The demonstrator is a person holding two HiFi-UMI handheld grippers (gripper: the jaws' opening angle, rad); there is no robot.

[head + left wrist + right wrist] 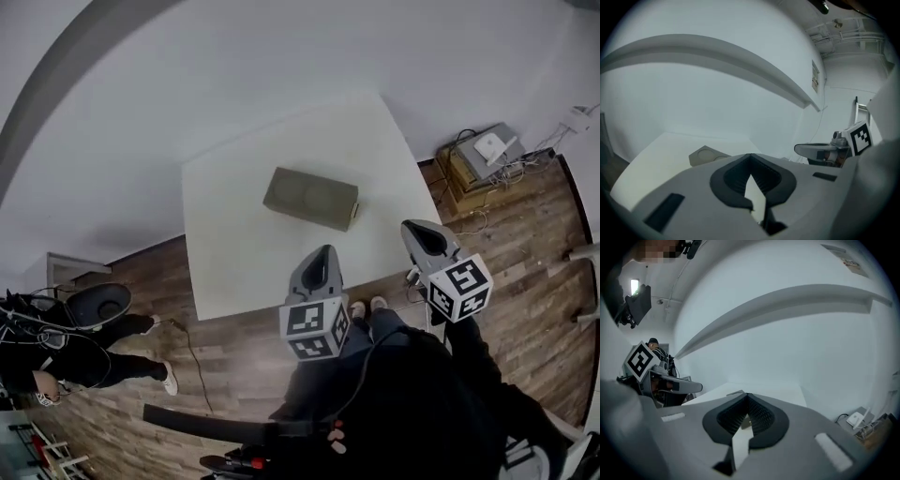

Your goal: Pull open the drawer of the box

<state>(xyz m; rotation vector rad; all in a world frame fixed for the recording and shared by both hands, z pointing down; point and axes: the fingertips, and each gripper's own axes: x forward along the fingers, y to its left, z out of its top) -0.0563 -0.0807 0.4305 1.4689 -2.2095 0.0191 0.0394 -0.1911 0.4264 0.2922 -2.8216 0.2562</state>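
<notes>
Stands at the near edge of a white table (234, 267), with an olive-grey box (311, 198) lying flat near its middle, long side slanted, two round dimples on the top face and a paler panel at the right end. Cannot tell which face carries the drawer; nothing drawn out of the box on the sides in view. Holds the left gripper (323, 251) just short of the box on its near side, above bare tabletop, nose toward it, jaws clenched tip to tip with nothing caught between. Holds the right gripper (415, 225) to the near right of the box, over the table's edge and well apart from the box, jaws likewise pressed together and empty. Touches the box with neither. Far right of the box, off the table, a heap of electronics and cables (487, 155) on the wooden floor (234, 366); far left of the box, a person in dark clothes (84, 352) low on that floor.
</notes>
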